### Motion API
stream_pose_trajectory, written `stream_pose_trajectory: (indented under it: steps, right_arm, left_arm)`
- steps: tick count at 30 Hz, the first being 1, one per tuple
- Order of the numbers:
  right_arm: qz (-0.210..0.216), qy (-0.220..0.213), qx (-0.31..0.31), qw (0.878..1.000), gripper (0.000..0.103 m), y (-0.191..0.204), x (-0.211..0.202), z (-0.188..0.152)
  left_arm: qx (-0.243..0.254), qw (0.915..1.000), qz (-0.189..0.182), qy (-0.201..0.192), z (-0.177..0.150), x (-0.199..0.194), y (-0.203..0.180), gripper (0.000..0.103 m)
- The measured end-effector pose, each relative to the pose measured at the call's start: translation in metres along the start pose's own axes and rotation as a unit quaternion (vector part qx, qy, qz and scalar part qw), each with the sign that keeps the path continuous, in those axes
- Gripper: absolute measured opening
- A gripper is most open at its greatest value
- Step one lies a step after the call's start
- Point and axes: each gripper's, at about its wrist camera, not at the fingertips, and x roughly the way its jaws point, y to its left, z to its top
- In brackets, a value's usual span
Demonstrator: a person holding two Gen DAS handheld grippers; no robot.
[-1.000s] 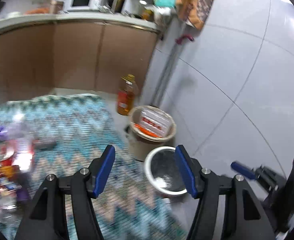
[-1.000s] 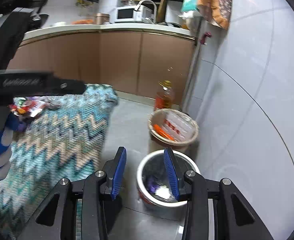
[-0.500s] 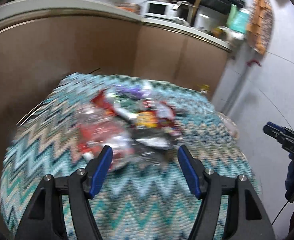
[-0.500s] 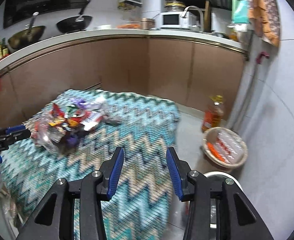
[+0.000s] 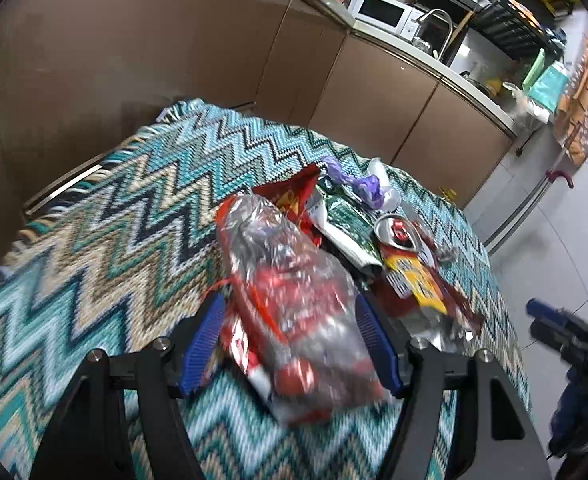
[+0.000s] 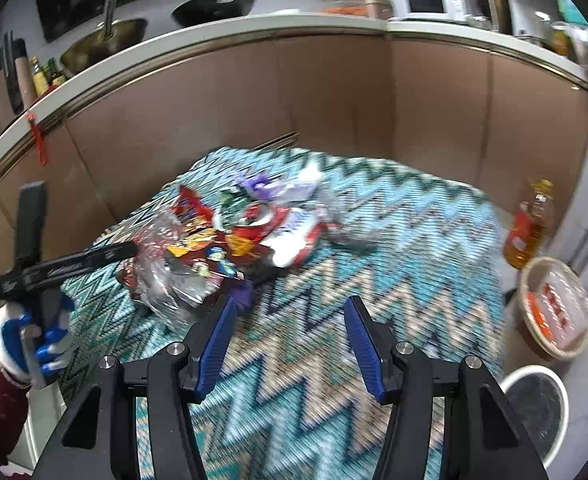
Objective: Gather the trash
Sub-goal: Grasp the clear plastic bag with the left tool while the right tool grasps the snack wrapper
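Note:
A heap of trash lies on a zigzag-patterned cloth (image 5: pixel 106 236): a crumpled clear and red plastic wrapper (image 5: pixel 294 304), a red snack bag (image 5: pixel 290 200), a crushed red can (image 5: pixel 398 236), a yellow and red packet (image 5: pixel 418 284) and purple scraps (image 5: pixel 358 184). My left gripper (image 5: pixel 290 344) is open, its blue pads on either side of the clear and red wrapper, not closed on it. My right gripper (image 6: pixel 290 340) is open and empty over the cloth, short of the heap (image 6: pixel 230 240). A white round bin (image 6: pixel 542 404) stands on the floor at the right.
A tan basket (image 6: pixel 554 316) with packaging and an oil bottle (image 6: pixel 530 228) stand on the floor by the table. Brown cabinets (image 6: pixel 334 100) with a counter, pans and a microwave (image 5: pixel 386 8) ring the far side. A grey tiled wall is at the right.
Both grippers swung left from the floor bins to the table. The left one closed in on the heap until its pads flank the clear wrapper. Both stayed open.

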Motion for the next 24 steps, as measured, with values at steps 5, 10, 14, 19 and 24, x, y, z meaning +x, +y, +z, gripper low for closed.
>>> stream_pose_trajectory:
  steps: [5,10,14,19,24]
  right_arm:
    - [0.050,0.022,0.008,0.998,0.062,0.008,0.040,0.010]
    - [0.085,0.044,0.056,0.994,0.063,0.000,0.071,0.014]
    - [0.109,0.060,0.080,0.989,0.060,-0.004,0.087,0.017]
    - [0.128,0.078,0.088,0.985,0.035,0.000,0.097,0.016]
    - [0.116,0.053,0.081,0.989,0.021,0.003,0.085,0.017]
  left_arm:
    - [-0.028,0.9993,-0.015,0.019,0.012,0.025,0.011,0.066]
    - [-0.047,0.9981,-0.036,0.017,0.020,0.032,0.021,0.034]
    - [-0.057,0.9968,-0.054,0.016,0.025,0.032,0.026,0.008]
    - [-0.051,0.9970,-0.057,-0.008,0.025,0.015,0.022,0.003]
    - [-0.041,0.9969,-0.057,-0.034,0.028,-0.013,0.015,0.003]
